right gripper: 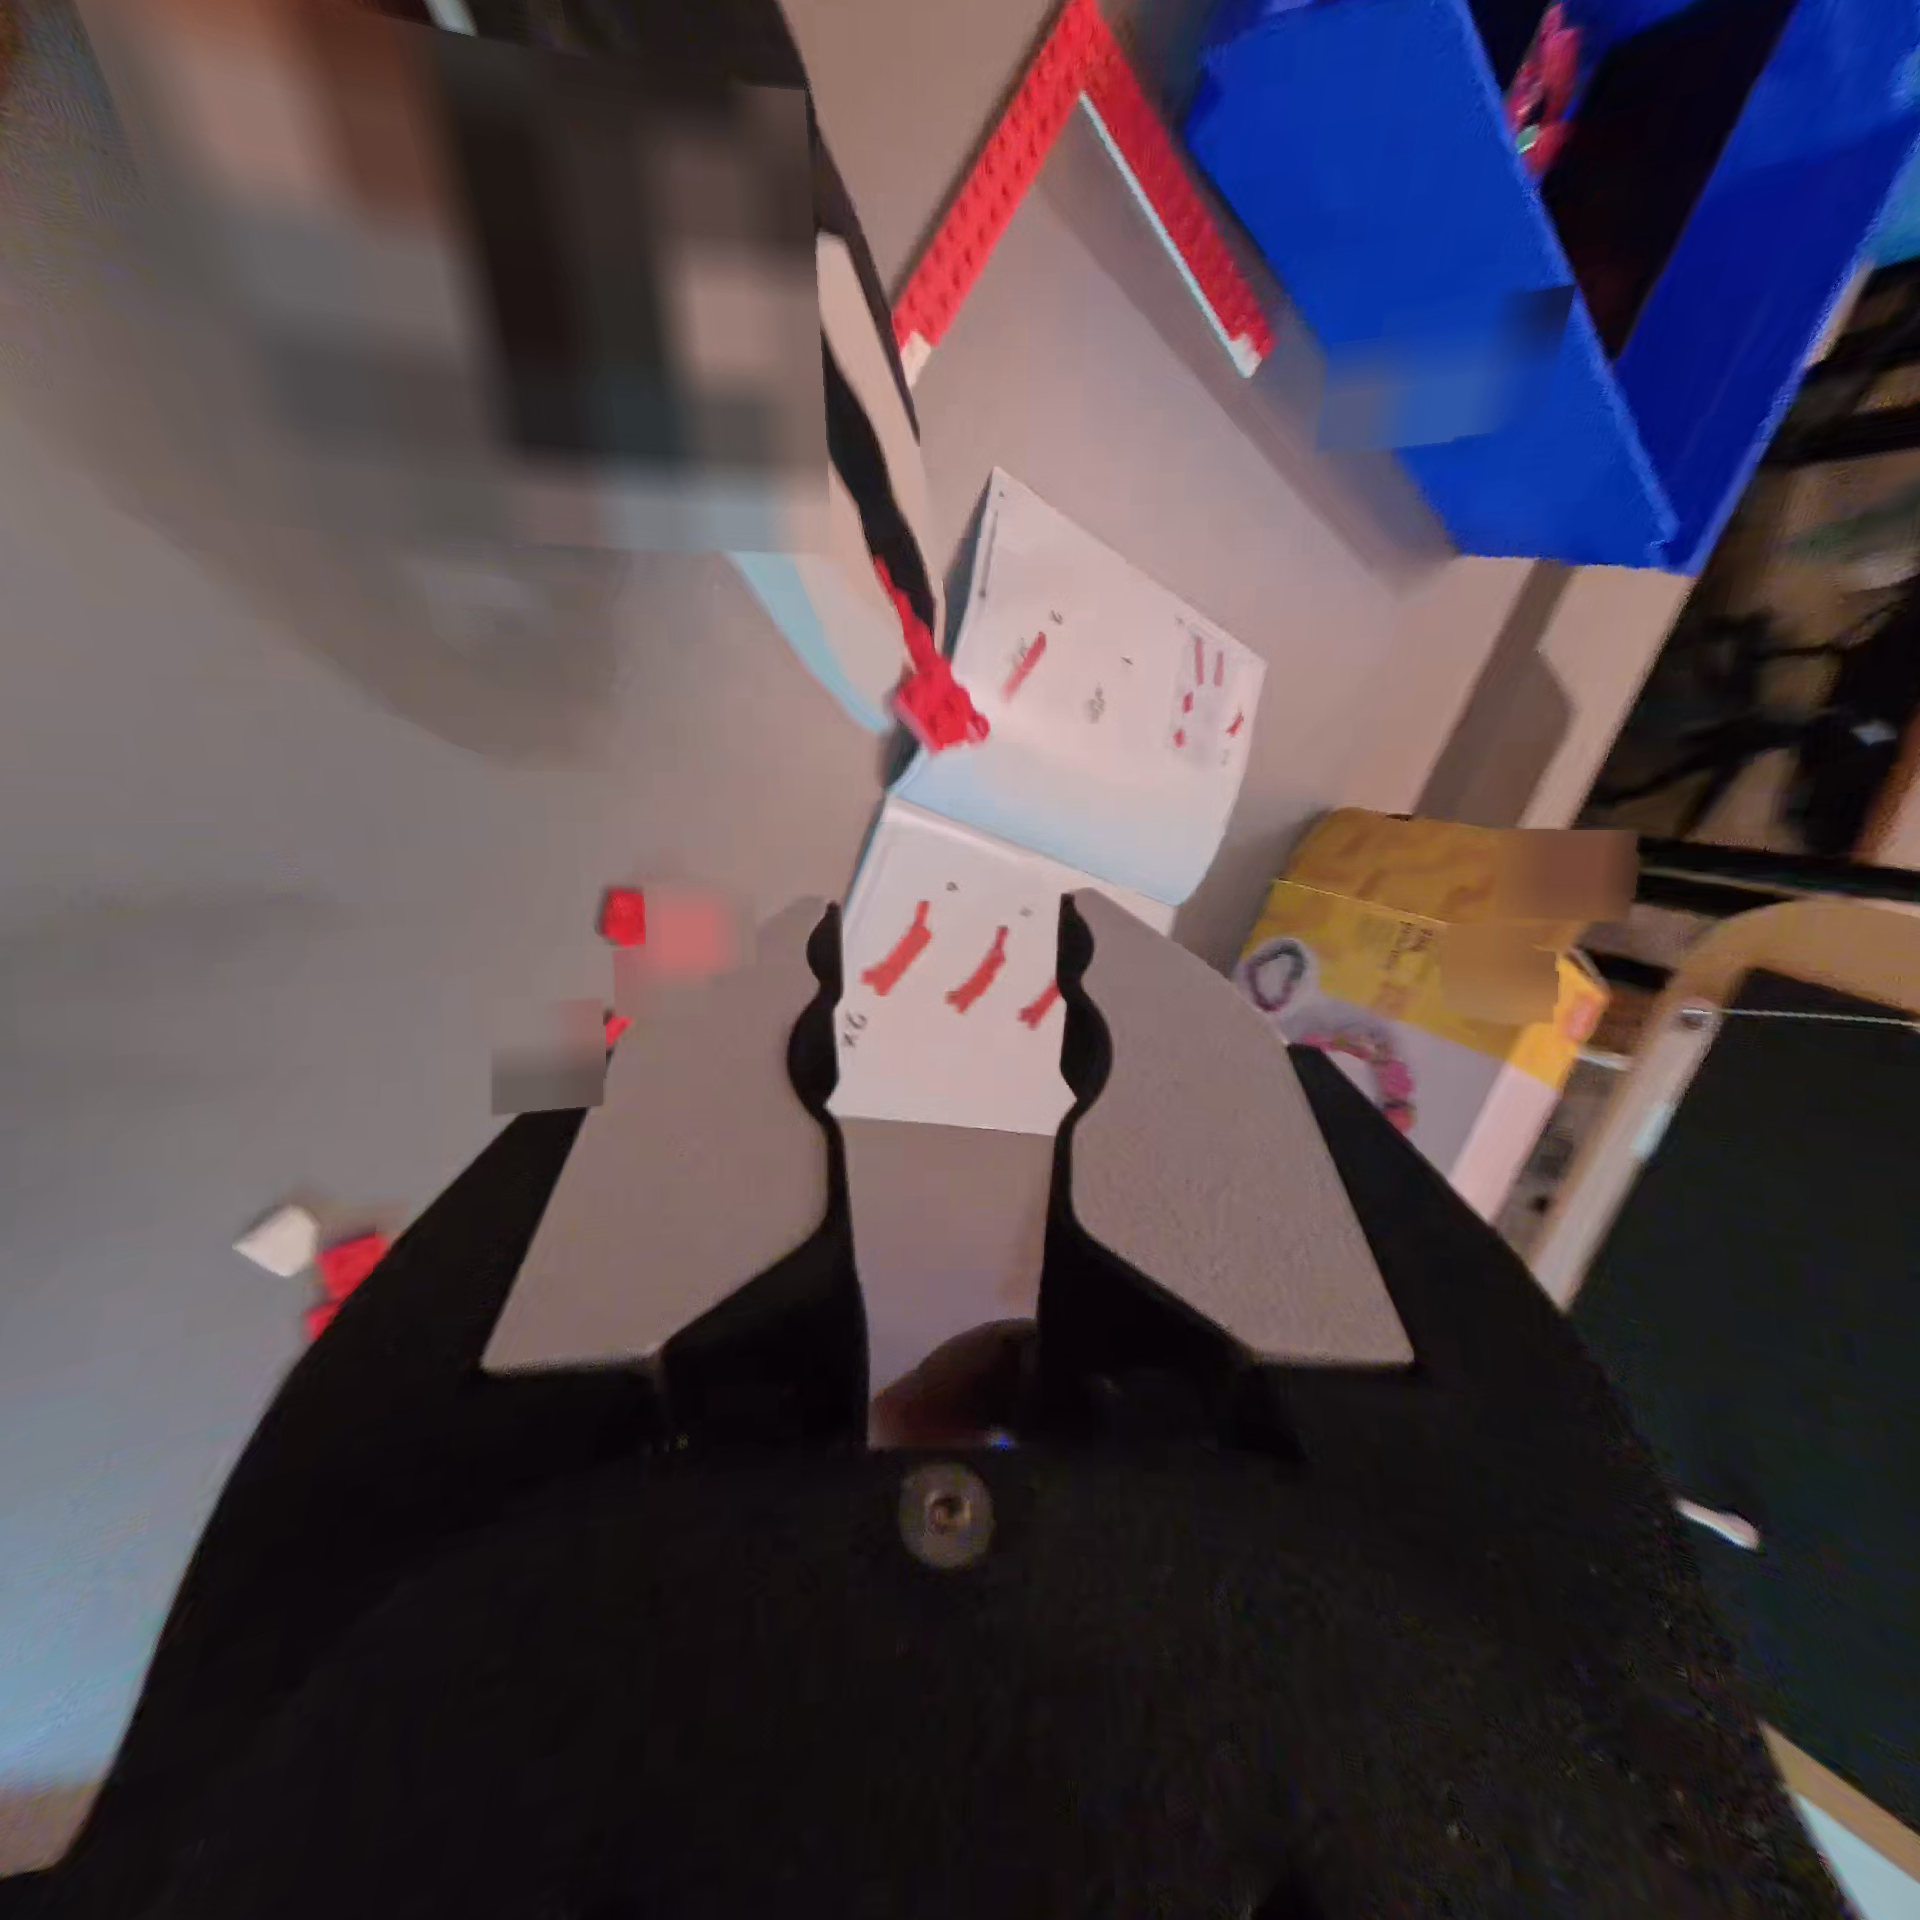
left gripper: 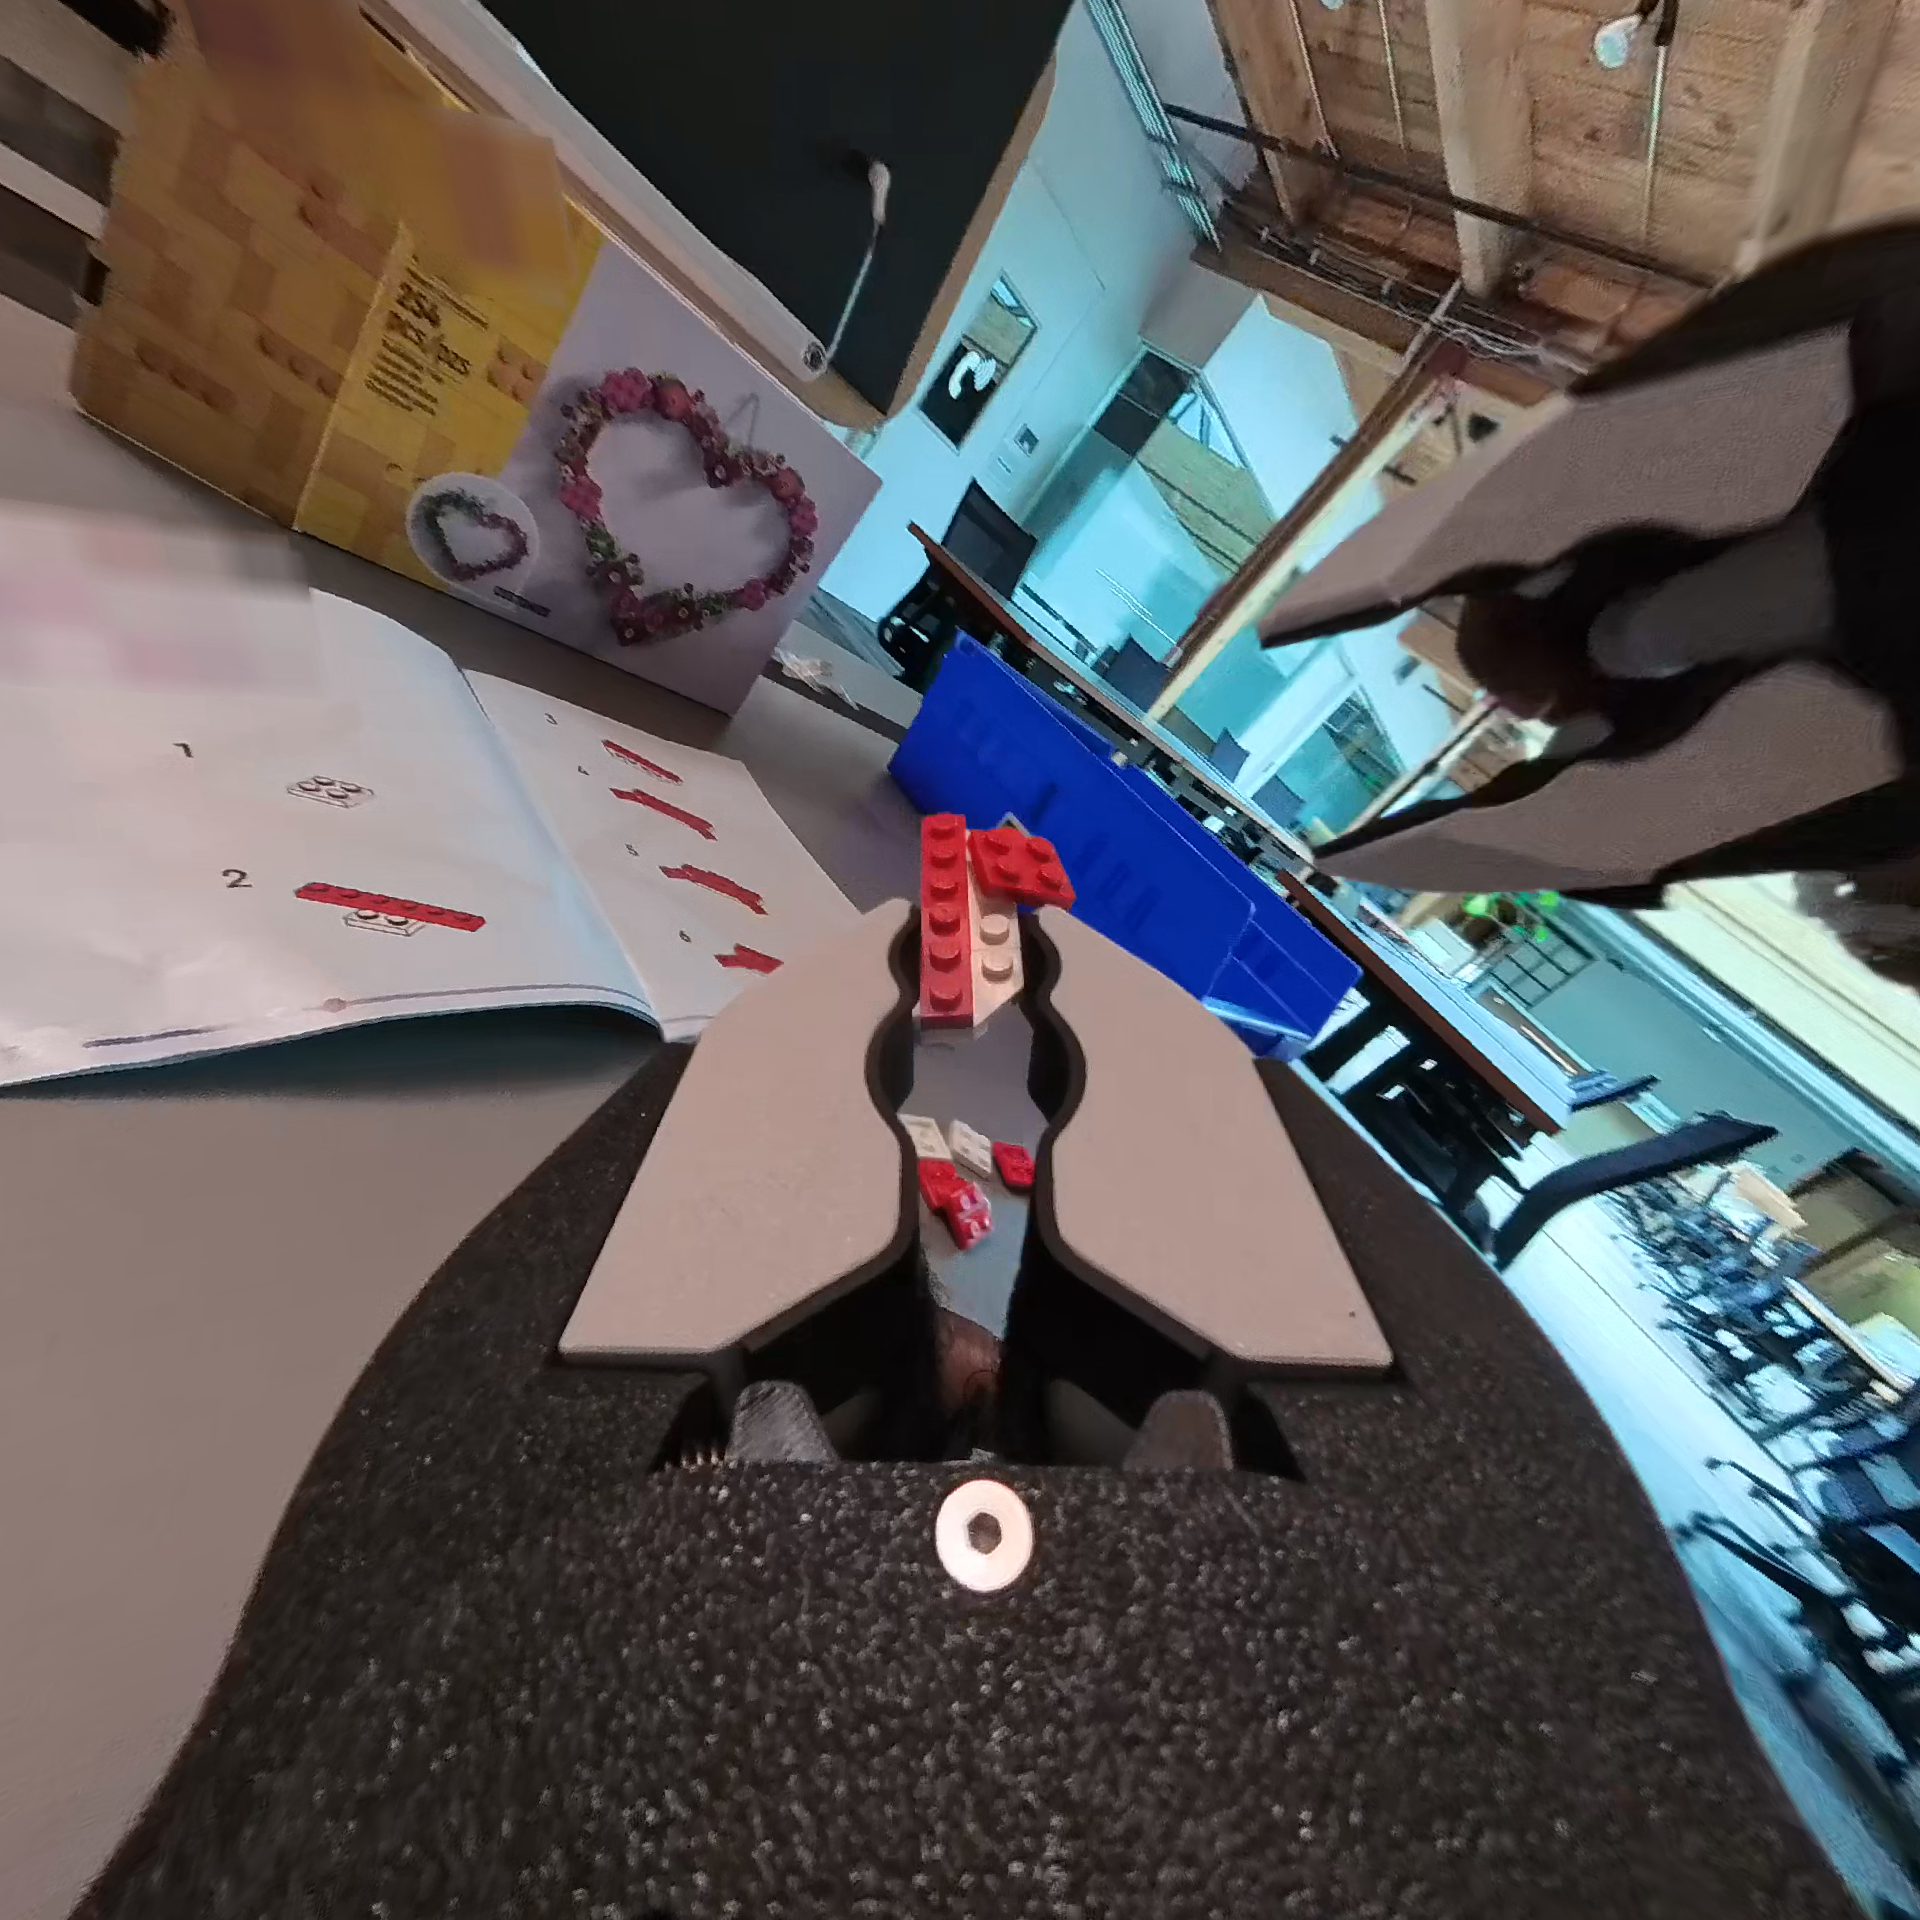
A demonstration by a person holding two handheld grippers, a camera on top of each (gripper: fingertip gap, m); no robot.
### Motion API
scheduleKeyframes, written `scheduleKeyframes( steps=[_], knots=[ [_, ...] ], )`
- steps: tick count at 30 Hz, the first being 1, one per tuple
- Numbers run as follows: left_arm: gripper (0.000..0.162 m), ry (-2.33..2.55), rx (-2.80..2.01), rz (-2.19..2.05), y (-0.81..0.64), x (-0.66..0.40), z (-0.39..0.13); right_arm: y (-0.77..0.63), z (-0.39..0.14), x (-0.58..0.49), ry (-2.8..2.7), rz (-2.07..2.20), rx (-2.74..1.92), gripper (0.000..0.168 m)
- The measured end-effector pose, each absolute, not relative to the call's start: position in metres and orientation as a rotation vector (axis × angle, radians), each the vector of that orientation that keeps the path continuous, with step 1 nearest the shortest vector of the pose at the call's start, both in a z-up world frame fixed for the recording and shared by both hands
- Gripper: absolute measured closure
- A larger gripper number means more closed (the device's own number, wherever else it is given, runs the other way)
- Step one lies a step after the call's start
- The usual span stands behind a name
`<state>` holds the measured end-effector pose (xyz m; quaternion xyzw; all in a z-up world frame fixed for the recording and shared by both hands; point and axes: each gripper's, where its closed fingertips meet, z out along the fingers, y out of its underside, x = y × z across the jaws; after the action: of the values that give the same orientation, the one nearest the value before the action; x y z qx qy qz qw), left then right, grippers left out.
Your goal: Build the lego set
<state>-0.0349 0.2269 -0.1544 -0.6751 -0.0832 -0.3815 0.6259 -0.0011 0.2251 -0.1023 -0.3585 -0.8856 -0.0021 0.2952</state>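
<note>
The left gripper [left gripper: 971,971] pinches a small assembly [left gripper: 961,935] of red and white plates above the tabletop [left gripper: 260,1247], its lower end hidden between the fingers. Loose red and white pieces [left gripper: 966,1174] show only through the gap below. The right gripper [right gripper: 945,935] is spread and empty over the open instruction booklet [right gripper: 1081,727]; its view is blurred, the blue bin [right gripper: 1455,312] cut off

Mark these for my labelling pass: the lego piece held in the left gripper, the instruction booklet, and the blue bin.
lego piece [left gripper: 958,935], left wrist view, on its long red studded plate.
instruction booklet [left gripper: 312,831], left wrist view, on the open left page.
blue bin [right gripper: 1403,239], right wrist view, on its outer side wall.
</note>
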Motion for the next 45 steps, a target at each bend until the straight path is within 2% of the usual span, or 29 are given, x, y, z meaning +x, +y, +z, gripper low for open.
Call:
scheduleKeyframes(
  steps=[1, 13, 21, 28, 45],
  knots=[
    [0.145, -0.19, -1.553, -0.902, 0.226, -0.034, -0.154, 0.229, -0.104, 0.006, -2.345, -0.022, -0.908, 0.129],
    [0.145, -0.073, -1.547, -1.091, 0.205, -0.009, -0.121, 0.192, -0.1, -0.003, -2.208, 0.006, -0.319, 0.135],
    [0.145, 0.002, -1.537, -1.108, 0.196, 0.003, -0.11, 0.191, -0.104, -0.004, -2.244, 0.018, -0.274, 0.136],
    [0.145, 0.035, -1.542, -1.071, 0.195, 0.004, -0.109, 0.185, -0.108, -0.006, -2.272, -0.031, -0.2, 0.151],
    [0.146, 0.088, -1.47, -0.905, 0.19, -0.003, -0.097, 0.184, -0.097, -0.012, -2.179, -0.256, -0.125, 0.154]
  ],
)
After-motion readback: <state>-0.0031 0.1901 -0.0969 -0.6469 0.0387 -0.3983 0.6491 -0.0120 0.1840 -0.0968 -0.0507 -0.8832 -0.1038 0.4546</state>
